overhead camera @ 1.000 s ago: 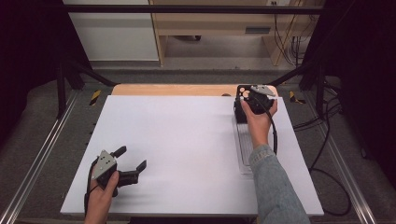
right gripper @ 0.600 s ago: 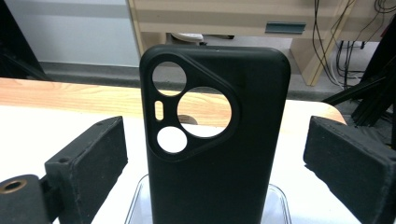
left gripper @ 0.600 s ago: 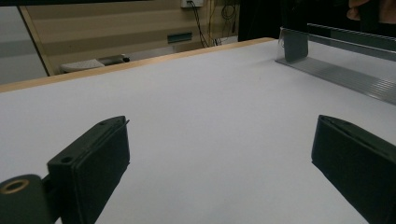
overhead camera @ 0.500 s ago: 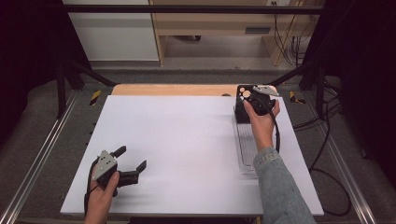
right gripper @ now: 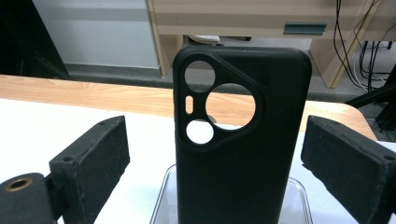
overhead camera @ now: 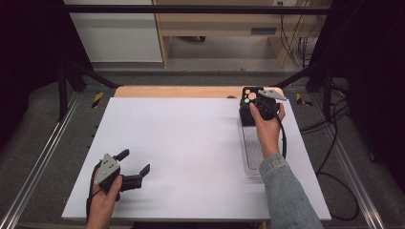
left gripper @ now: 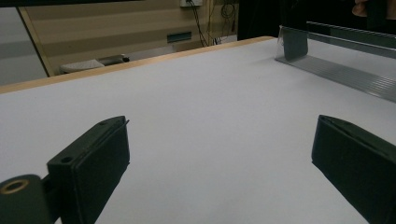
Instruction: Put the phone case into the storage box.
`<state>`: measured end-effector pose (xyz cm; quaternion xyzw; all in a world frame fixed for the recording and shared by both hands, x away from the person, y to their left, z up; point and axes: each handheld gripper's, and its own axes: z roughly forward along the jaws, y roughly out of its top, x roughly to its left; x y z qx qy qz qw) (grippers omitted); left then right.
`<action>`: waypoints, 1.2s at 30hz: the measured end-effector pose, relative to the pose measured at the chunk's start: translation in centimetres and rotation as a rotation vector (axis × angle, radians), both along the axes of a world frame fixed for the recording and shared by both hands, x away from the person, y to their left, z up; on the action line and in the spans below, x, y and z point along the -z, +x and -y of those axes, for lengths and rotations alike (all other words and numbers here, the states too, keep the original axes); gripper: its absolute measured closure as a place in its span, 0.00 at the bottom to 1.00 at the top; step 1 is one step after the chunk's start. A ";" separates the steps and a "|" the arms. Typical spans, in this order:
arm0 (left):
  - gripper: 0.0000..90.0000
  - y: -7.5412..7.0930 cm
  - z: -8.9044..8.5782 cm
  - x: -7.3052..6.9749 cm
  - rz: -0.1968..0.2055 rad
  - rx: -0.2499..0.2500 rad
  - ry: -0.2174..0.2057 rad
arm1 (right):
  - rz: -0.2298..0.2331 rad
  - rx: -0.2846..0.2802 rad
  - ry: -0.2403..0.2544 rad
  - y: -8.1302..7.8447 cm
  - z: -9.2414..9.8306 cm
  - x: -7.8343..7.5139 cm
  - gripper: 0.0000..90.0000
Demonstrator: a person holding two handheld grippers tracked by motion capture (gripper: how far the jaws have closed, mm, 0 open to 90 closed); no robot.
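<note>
At about seven o'clock on the white table (overhead camera: 191, 143), nearest the person, the left gripper (overhead camera: 136, 168) rests low over the surface, its jaws spread wide with nothing but bare tabletop between them. Farther out, toward one o'clock, a clear plastic tray (overhead camera: 251, 152) lies lengthwise along the table's right side, partly under the person's forearm. At its far end the right gripper (overhead camera: 253, 98) is held up at a black phone case (right gripper: 240, 135), which stands upright at the tray's end with its camera cutouts showing. In the right gripper view the case sits between the wide-open jaws, a gap on each side, so neither pad touches it
</note>
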<state>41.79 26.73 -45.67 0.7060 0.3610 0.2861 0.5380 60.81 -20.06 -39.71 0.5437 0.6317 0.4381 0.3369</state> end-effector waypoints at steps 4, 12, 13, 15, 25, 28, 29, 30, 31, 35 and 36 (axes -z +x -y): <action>0.05 0.0 0.0 0.0 0.000 0.001 0.002 | 0.002 -0.008 -0.010 -0.2 0.1 0.0 0.09; 0.05 0.0 0.0 0.0 0.000 0.003 0.002 | 0.008 -0.017 -0.023 -0.6 0.4 -0.1 0.09; 0.05 0.0 0.0 0.0 0.000 0.003 0.003 | 0.008 -0.016 -0.020 -0.7 0.4 -0.2 0.09; 0.05 0.0 0.1 0.0 0.001 0.002 0.004 | 0.009 -0.020 -0.021 -0.8 0.4 -0.3 0.09; 0.05 0.0 0.1 0.0 0.000 0.003 0.003 | 0.022 -0.035 -0.022 -1.4 0.5 -0.9 0.09; 0.05 0.0 0.1 0.0 0.000 0.003 0.002 | 0.025 -0.038 -0.019 -1.5 0.5 -1.1 0.09; 0.05 0.0 0.1 0.0 0.000 0.003 0.002 | 0.026 -0.040 -0.018 -1.6 0.5 -1.1 0.09; 0.05 0.0 0.1 0.0 0.000 0.003 0.002 | 0.027 -0.041 -0.017 -1.6 0.5 -1.2 0.09; 0.05 0.0 0.1 0.0 0.000 0.003 0.002 | 0.028 -0.043 -0.017 -1.7 0.5 -1.2 0.09; 0.05 0.0 0.1 0.0 0.000 0.003 0.002 | 0.032 -0.049 -0.011 -1.8 0.4 -1.5 0.09; 0.05 0.0 0.1 0.0 0.000 0.003 0.002 | 0.032 -0.051 -0.011 -1.9 0.4 -1.5 0.09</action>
